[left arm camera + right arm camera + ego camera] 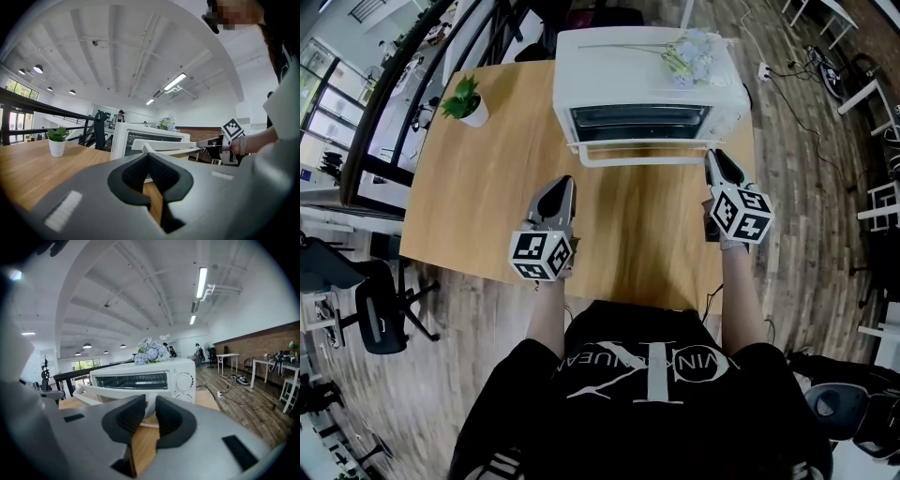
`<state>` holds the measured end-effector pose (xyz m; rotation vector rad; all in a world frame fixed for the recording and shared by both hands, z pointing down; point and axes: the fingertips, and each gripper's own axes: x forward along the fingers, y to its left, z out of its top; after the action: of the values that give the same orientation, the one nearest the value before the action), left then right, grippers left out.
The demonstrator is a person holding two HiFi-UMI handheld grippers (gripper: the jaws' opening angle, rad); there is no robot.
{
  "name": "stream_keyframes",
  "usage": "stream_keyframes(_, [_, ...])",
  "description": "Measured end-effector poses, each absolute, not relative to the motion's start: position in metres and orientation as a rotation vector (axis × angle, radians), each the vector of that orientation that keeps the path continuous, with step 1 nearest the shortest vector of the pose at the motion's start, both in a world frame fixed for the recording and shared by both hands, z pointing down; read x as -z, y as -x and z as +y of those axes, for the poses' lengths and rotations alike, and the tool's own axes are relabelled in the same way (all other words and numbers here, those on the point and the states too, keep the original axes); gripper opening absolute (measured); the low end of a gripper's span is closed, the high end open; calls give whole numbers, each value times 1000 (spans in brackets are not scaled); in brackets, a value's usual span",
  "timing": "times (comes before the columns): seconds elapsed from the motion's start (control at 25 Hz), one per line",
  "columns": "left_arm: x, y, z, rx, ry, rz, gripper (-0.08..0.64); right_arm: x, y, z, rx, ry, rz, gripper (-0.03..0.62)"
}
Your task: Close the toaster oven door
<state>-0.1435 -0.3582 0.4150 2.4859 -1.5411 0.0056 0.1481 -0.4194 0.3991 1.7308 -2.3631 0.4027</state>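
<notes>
White and boxy with rounded corners, the toaster oven [647,70] sits at the far edge of the pale wood-grain bench [487,206]. Its door [639,148] is open and tipped forward, and the slim white bar handle [642,157] stands out in front of the dark, ribbed cavity. Pale blue flowers [689,52] lie on its smooth top, and two round knobs [183,380] mark its right face. A small leafy plant in a white pot [467,101] stands well to the left.

The right gripper [713,159] has its tips at the handle's right end. Its textured black pads stand a narrow slit apart, and contact with the handle cannot be told. The left gripper [562,187] hovers over bare wood, well short of the oven, with its pads pressed together on nothing.
</notes>
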Motion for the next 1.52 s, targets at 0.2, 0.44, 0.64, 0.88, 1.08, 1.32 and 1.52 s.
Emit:
stream_keyframes(0.2, [-409, 146, -369, -13, -2477, -1543, 12, -392, -148, -435, -404, -1732, -2354, 51])
stream_keyframes(0.44, [-401, 153, -381, -28, -2468, -1541, 11, -382, -144, -458, -415, -1735, -2341, 51])
stream_keyframes(0.64, [-400, 161, -390, -29, -2451, -1565, 11, -379, -144, -471, -401, -1753, -2334, 51])
stream_keyframes(0.88, [-399, 163, -399, -33, -2456, -1557, 11, -377, -143, -481, -386, -1764, -2331, 51])
stream_keyframes(1.08, [-399, 162, -402, -32, -2462, -1548, 11, -375, -143, -483, -383, -1769, -2330, 51])
stream_keyframes(1.32, [-400, 161, -404, -31, -2458, -1541, 11, -374, -143, -488, -377, -1769, -2326, 51])
stream_keyframes(1.52, [-402, 165, -401, -25, -2451, -1548, 11, -373, -143, -491, -364, -1773, -2319, 51])
